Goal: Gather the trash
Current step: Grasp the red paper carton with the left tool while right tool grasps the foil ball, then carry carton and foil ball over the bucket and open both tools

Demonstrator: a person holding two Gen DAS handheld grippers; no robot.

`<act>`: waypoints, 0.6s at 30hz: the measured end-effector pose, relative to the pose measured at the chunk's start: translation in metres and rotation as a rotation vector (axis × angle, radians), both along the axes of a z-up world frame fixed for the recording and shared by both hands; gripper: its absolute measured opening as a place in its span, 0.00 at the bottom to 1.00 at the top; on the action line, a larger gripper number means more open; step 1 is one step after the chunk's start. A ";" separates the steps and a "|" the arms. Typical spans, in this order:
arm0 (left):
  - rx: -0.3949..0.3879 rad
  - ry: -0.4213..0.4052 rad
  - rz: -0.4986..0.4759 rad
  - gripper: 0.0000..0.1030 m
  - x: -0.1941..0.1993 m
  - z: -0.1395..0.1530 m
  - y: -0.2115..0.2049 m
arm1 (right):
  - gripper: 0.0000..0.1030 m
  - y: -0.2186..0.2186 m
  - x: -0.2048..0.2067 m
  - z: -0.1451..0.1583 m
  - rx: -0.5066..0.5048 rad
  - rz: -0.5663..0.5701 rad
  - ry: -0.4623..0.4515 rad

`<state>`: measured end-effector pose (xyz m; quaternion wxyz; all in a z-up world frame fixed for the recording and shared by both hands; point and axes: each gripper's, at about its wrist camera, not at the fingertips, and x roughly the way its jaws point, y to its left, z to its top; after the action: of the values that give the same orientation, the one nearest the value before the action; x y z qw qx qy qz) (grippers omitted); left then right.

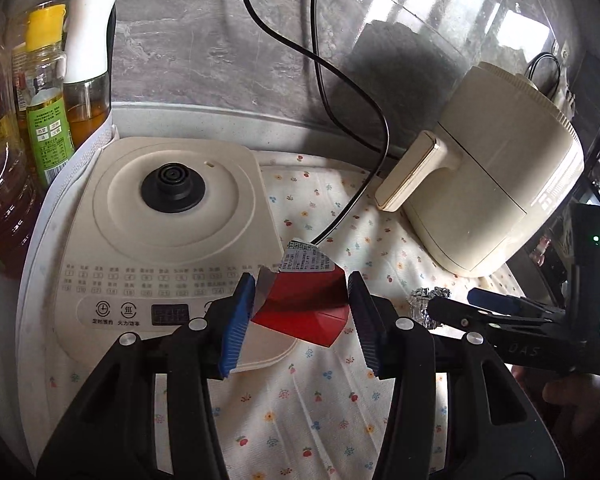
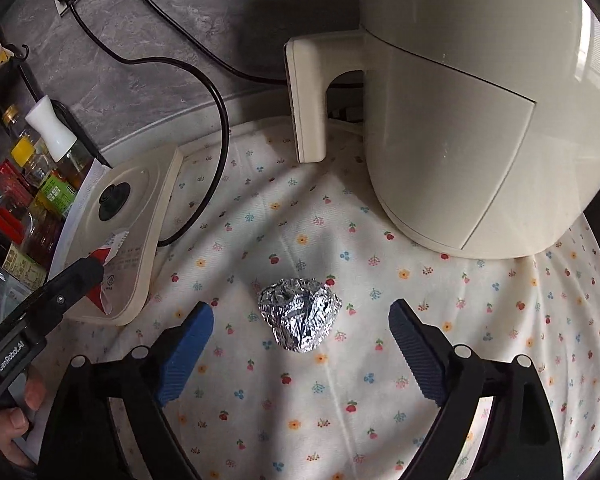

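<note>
A torn red snack packet (image 1: pixel 300 304) with a white printed label sits between the blue pads of my left gripper (image 1: pixel 302 280), which is shut on it just above the front corner of a cream cooker base. The same packet (image 2: pixel 100 258) shows at the left of the right wrist view, under the left gripper's black finger. A crumpled ball of silver foil (image 2: pixel 300 316) lies on the floral cloth. My right gripper (image 2: pixel 302 310) is open, one fingertip on each side of the ball, with neither pad touching it. In the left wrist view, the right gripper (image 1: pixel 452 300) reaches in beside the foil ball (image 1: pixel 424 304).
The cream cooker base (image 1: pixel 172 216) with a black centre knob lies on the left. A cream air fryer (image 2: pixel 480 120) stands at the back right, its handle pointing forward. Oil and sauce bottles (image 1: pixel 40 80) crowd the left edge. Black power cords (image 2: pixel 204 80) trail across the floral cloth (image 2: pixel 300 400).
</note>
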<state>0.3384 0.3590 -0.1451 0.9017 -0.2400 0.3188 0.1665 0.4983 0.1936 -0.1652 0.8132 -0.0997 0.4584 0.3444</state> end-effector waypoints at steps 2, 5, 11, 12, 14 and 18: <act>0.007 0.001 0.009 0.47 -0.002 0.003 0.000 | 0.43 0.005 0.004 -0.005 -0.004 0.026 0.025; 0.017 -0.002 0.019 0.47 -0.006 0.009 -0.003 | 0.42 -0.003 -0.001 -0.002 0.012 0.034 0.038; 0.040 -0.014 0.004 0.47 -0.011 0.026 -0.025 | 0.42 -0.038 -0.024 0.017 0.065 0.052 0.014; 0.046 -0.018 -0.002 0.47 -0.011 0.029 -0.032 | 0.42 -0.046 -0.027 0.020 0.075 0.048 0.008; 0.055 -0.023 -0.017 0.47 -0.012 0.034 -0.045 | 0.41 -0.062 -0.033 0.027 0.095 0.040 -0.002; 0.068 -0.025 -0.061 0.47 -0.012 0.042 -0.078 | 0.41 -0.097 -0.045 0.039 0.129 0.016 -0.029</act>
<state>0.3269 0.2814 -0.1033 0.9178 -0.2014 0.3090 0.1467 0.4533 0.0961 -0.1259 0.8217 -0.0559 0.4225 0.3783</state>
